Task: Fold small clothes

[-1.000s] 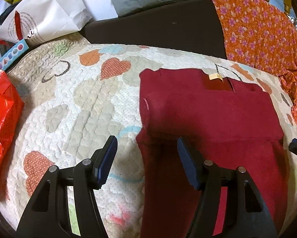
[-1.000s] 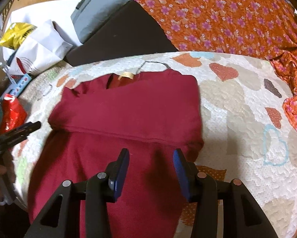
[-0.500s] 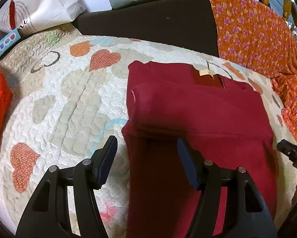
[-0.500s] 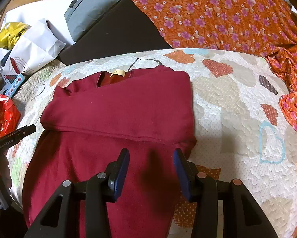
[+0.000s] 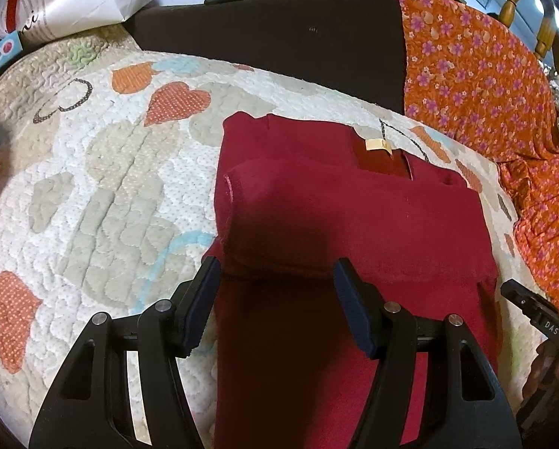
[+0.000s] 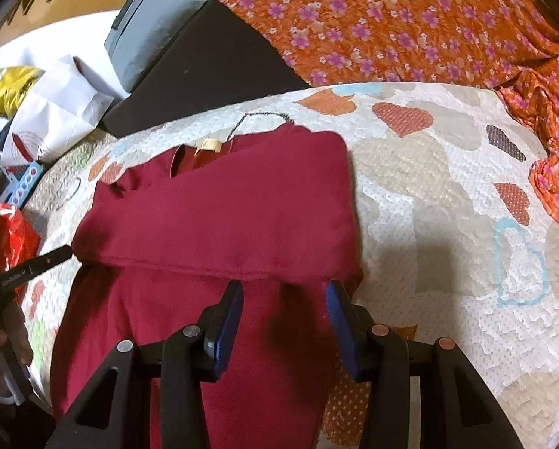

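Observation:
A dark red sweater (image 5: 354, 224) lies on a quilted heart-pattern cover (image 5: 92, 187), collar with a tan label (image 5: 378, 144) at the far end. Its sleeves are folded across the chest, forming a band. My left gripper (image 5: 275, 280) is open and empty, hovering over the sweater's left edge just below the folded band. In the right wrist view the sweater (image 6: 219, 217) fills the middle. My right gripper (image 6: 283, 299) is open and empty over the sweater's right side, just below the band's hem.
An orange floral cloth (image 6: 391, 37) lies to the right and behind. A dark brown cushion (image 5: 279, 45), a grey pillow (image 6: 148, 26) and white paper bags (image 6: 51, 112) are at the back. A red foil bag (image 6: 14, 235) sits at the left.
Both grippers have moved forward over the sweater toward the folded band. The left one has shifted right, onto the sweater's left edge. Both stay open.

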`<state>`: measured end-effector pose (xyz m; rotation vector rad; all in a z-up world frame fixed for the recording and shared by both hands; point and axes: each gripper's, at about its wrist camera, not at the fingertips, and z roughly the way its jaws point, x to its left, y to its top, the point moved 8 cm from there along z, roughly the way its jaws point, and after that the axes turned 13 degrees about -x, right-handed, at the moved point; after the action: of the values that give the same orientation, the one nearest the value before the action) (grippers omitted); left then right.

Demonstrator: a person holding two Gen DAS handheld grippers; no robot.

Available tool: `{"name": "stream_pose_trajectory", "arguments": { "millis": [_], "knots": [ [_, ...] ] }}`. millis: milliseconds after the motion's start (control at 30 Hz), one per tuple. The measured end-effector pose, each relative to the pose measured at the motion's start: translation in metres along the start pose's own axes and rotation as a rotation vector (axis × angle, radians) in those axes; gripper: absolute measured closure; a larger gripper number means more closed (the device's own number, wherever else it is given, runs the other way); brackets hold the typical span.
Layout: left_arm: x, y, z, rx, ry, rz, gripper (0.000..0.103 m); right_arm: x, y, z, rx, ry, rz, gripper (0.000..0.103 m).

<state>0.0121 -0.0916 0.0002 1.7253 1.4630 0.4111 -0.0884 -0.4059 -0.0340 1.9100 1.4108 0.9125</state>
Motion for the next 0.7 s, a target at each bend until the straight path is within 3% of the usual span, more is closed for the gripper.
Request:
{"name": "stream_pose_trajectory", "arguments": {
  "millis": [700],
  "knots": [
    [0.008,0.015,0.027,0.039,-0.025,-0.055,0.040,-0.022,0.028,0.010,-0.044,0.017,0.089,0.056]
  ]
}}
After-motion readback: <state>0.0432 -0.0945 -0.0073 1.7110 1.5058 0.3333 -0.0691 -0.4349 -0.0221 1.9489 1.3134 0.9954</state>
